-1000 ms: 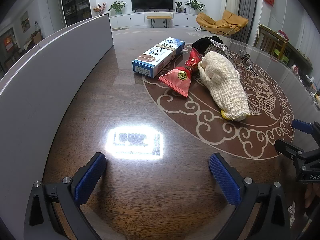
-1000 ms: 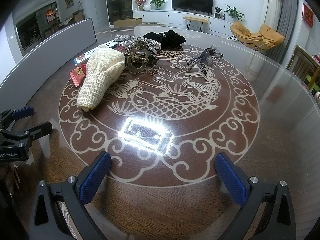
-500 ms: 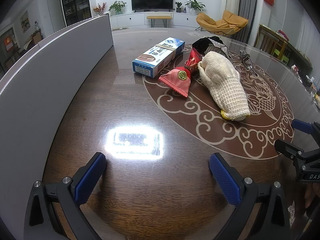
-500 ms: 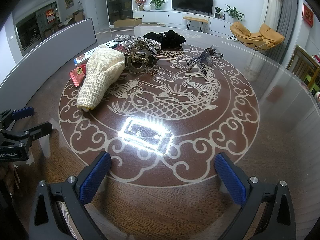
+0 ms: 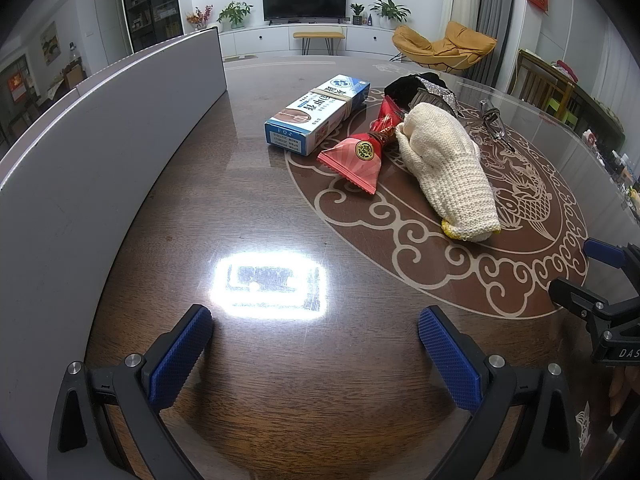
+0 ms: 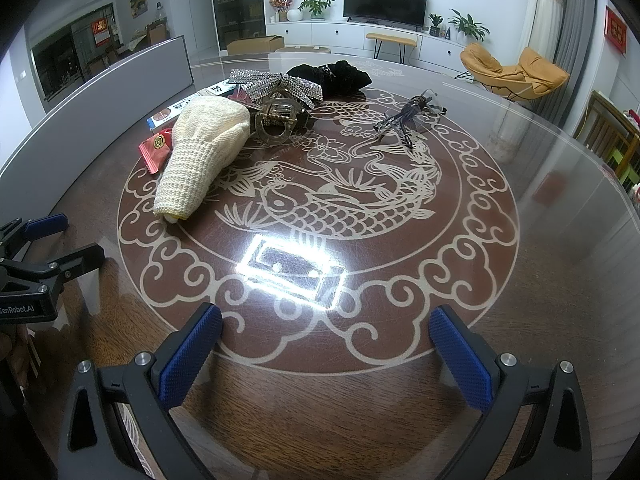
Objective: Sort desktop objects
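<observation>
A: Fingers? Left gripper (image 5: 314, 340) and right gripper (image 6: 326, 344) both gape wide, empty.

B: Ahead of them, left to right, unsorted: blue-white cardboard box (image 5: 316, 114), red foil packet (image 5: 356, 160), cream knitted glove (image 5: 448, 168), wire-framed glasses (image 6: 408, 118).

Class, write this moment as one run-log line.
left gripper: open, empty | right gripper: open, empty | knitted glove, red packet, blue box: untouched on table
</observation>
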